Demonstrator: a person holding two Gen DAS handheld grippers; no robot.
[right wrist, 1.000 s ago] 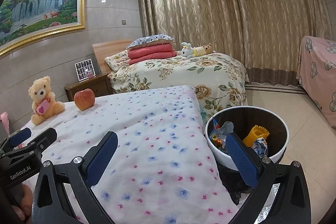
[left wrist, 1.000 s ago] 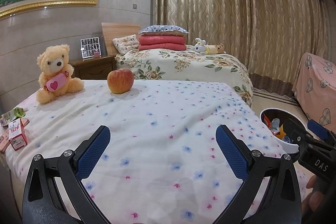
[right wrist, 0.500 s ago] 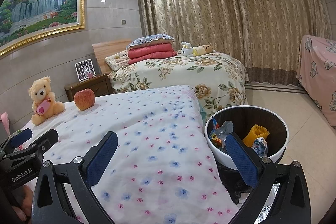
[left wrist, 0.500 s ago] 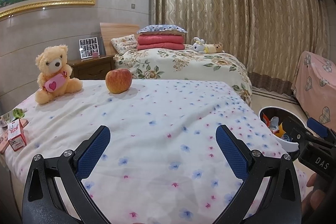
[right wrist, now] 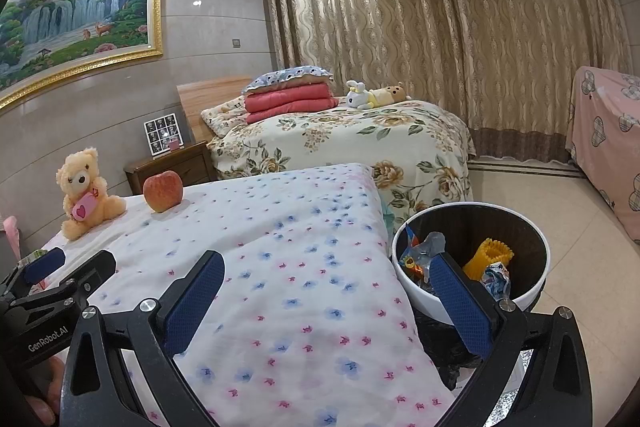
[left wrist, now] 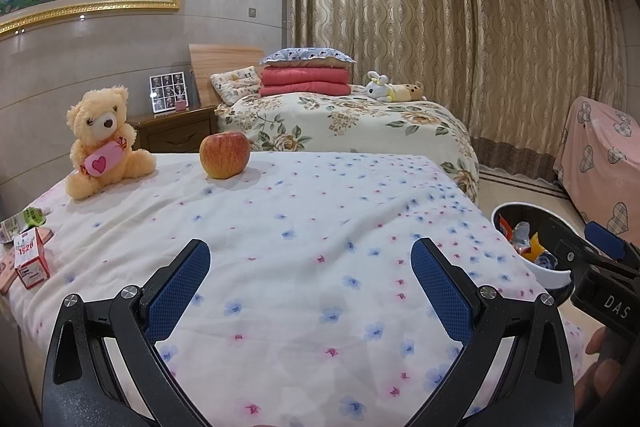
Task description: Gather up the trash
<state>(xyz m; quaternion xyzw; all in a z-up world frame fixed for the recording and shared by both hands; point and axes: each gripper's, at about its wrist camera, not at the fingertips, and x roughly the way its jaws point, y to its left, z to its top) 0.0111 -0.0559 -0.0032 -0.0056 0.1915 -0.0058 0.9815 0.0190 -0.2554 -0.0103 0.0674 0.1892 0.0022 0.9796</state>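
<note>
A white-rimmed dark trash bin (right wrist: 536,259) stands on the floor at the bed's right side, holding wrappers and a yellow piece (right wrist: 488,257); it also shows in the left wrist view (left wrist: 516,211). A small red-and-white carton (left wrist: 31,259) and a green-and-white wrapper (left wrist: 24,221) lie at the bed's left edge. My left gripper (left wrist: 310,267) is open and empty above the flowered bedspread (left wrist: 320,211). My right gripper (right wrist: 326,285) is open and empty, its right finger in front of the bin.
A teddy bear (left wrist: 102,139) and an apple (left wrist: 225,155) sit at the far end of the bed. A second bed (left wrist: 352,123) with folded quilts lies behind. A nightstand (left wrist: 176,129) stands by the wall. A pink covered piece of furniture (left wrist: 600,151) is at right.
Both views have shifted very slightly; the left gripper has edged a little right. Both grippers stay open and empty.
</note>
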